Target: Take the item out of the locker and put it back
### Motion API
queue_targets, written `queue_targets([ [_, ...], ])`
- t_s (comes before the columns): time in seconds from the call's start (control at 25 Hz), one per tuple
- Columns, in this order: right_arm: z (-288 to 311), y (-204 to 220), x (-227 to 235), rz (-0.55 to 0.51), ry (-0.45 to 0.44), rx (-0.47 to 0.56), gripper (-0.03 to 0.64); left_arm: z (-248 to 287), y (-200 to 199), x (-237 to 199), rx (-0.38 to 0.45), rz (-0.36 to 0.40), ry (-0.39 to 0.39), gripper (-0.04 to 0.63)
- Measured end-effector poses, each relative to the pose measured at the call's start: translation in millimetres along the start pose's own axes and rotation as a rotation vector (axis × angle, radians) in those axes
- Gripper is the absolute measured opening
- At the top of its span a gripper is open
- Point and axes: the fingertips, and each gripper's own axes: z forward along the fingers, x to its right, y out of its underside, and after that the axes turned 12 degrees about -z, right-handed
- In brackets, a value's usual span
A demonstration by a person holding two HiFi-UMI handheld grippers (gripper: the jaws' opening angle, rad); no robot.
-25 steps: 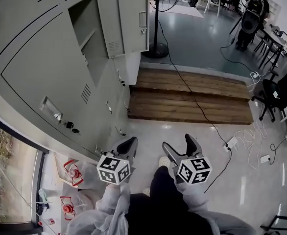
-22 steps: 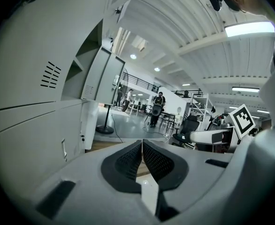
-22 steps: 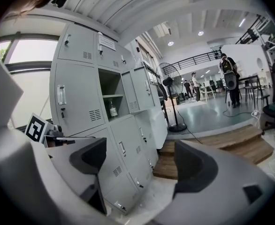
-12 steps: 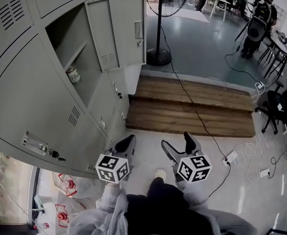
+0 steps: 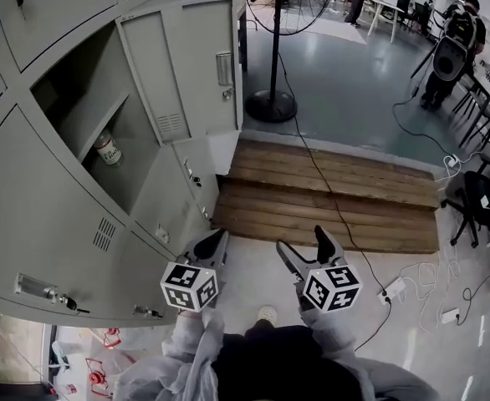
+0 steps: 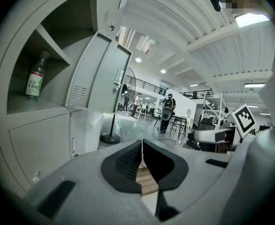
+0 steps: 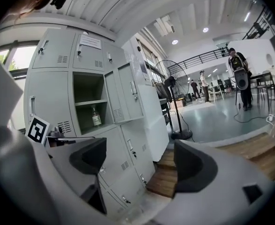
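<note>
A grey locker (image 5: 69,98) stands open at the left, its door (image 5: 182,69) swung outward. On its lower shelf stands a small clear bottle (image 5: 105,149) with a red-and-white label, upright, also seen as the bottle (image 6: 34,81) and the bottle (image 7: 95,117). My left gripper (image 5: 214,242) is held low before the lockers, shut with nothing in it; its pads meet in the left gripper view (image 6: 141,146). My right gripper (image 5: 303,242) is beside it, open and empty (image 7: 140,161). Both are well short of the bottle.
A wooden platform (image 5: 329,195) lies on the floor ahead. A fan stand (image 5: 270,103) rises just past the open door. Cables and power strips (image 5: 412,266) trail at the right. A chair (image 5: 479,199) and a person with gear (image 5: 450,53) are far right.
The head view has swung toward the lockers, bringing the open compartment and the bottle into sight. Both grippers have stayed low in the same pose.
</note>
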Motion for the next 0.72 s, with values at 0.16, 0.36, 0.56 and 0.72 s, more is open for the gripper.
queue_targets([
  [0.16, 22, -7, 23, -0.007, -0.025, 0.003, 0.448, 28, -9, -6, 0.011, -0.002, -0.021, 0.014],
  [0.36, 45, -12, 46, -0.019, -0.049, 0.011, 0.448, 55, -17, -10, 0.031, -0.003, -0.038, 0.014],
  [0.56, 50, -5, 61, -0.012, -0.069, -0.004, 0.448, 71, -14, -9, 0.028, -0.001, -0.061, 0.014],
  [0.72, 45, 6, 64, 0.006, -0.069, -0.02, 0.448, 69, -8, -8, 0.012, 0.008, -0.076, 0.014],
])
